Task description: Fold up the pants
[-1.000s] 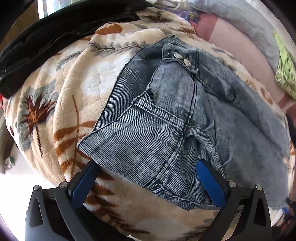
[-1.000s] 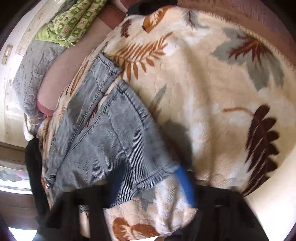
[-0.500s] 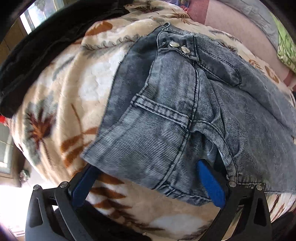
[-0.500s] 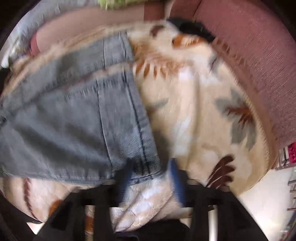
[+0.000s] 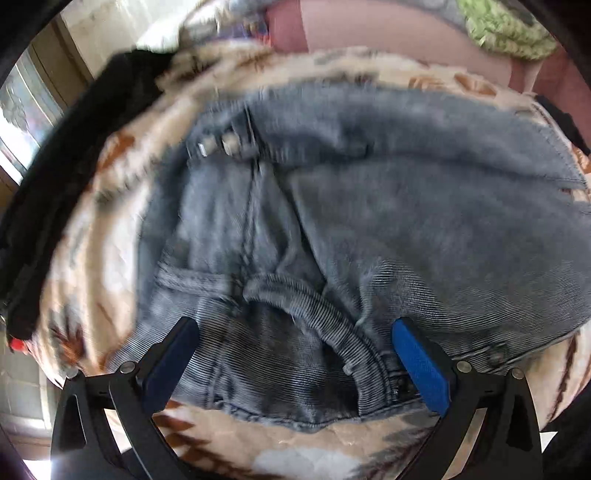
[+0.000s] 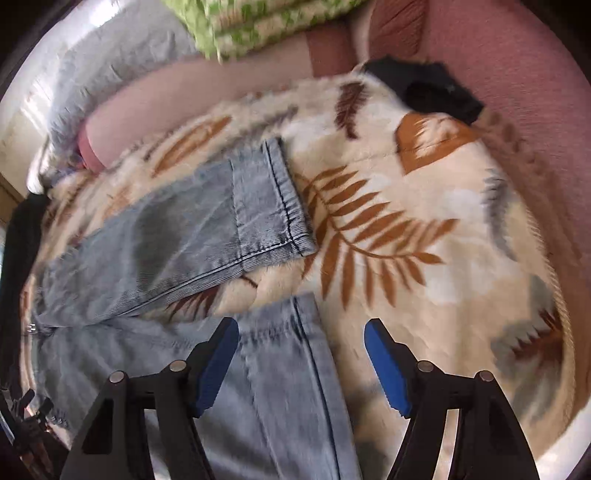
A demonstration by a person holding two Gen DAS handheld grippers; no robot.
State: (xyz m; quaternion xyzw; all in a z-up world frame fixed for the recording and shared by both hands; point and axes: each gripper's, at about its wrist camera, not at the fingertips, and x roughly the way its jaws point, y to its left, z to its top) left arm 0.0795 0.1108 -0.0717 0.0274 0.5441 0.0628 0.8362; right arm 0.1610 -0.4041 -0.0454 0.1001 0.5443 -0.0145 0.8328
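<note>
A: Pants (image 5: pixel 369 236) lie spread on the leaf blanket (image 6: pixel 424 229), legs apart. Both our tongs gape, holding nothing.
B: Right tongs (image 6: pixel 301 363), jaws just narrowing, straddle the near hem (image 6: pixel 306 354); left tongs (image 5: pixel 291 363) straddle the waistband (image 5: pixel 317 321). We risk pinching blanket pile too.

**Colours and patterns on the bed**

Pants (image 5: pixel 369 229): showing faded grey-blue denim with darker stitching, paler blue in the right wrist view (image 6: pixel 177 243). Blanket (image 6: pixel 424 229) under them: running cream with rust-orange fern fronds, dark brown leaves and grey-blue patches. Gripper pads (image 6: pixel 386 363): showing bright blue on black frames, lower frame. Folded cloth (image 6: pixel 255 22), top centre: showing green-and-white print. Sofa (image 6: pixel 517 74), upper right: reading dusty pink-red. Black garment (image 5: pixel 74 155) lying upper left.
</note>
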